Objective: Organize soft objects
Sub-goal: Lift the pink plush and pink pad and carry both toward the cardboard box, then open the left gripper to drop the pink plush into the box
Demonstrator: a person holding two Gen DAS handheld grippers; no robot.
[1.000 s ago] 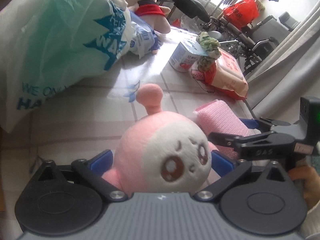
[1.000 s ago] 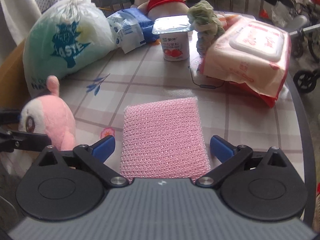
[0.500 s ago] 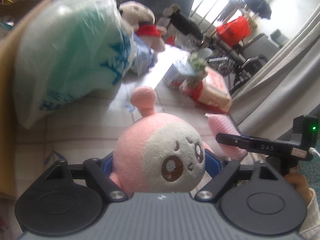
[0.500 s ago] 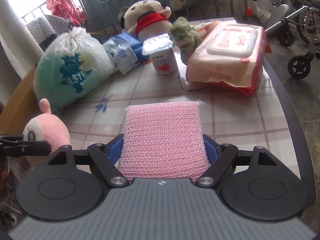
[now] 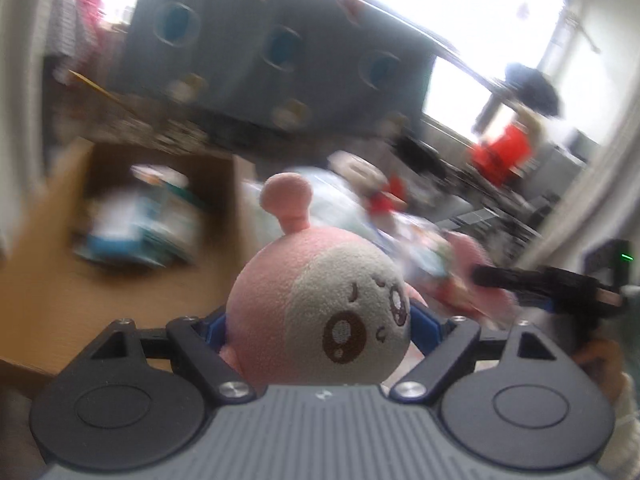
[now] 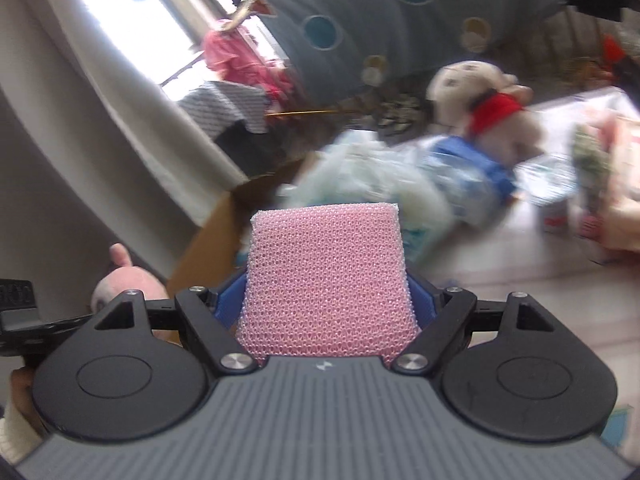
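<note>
Cardboard box [image 5: 132, 216], open-topped, at ten o'clock in my left view; blurred packets inside, contents I cannot tell. Its brown wall [image 6: 208, 248] also shows at ten o'clock in my right view.

Table [image 6: 520, 256], pale, at three o'clock in my right view, carrying a blurred plush with red scarf [image 6: 486, 100] and a blue-and-white packet [image 6: 464, 184].

Pink plush toy [image 5: 320, 304], round head, knob on top: pinched between the blue pads of my left gripper [image 5: 318, 326], held up in the air.

Pink mesh sponge [image 6: 326, 284]: clamped by its sides in my right gripper [image 6: 326, 300], raised clear of the table.
</note>
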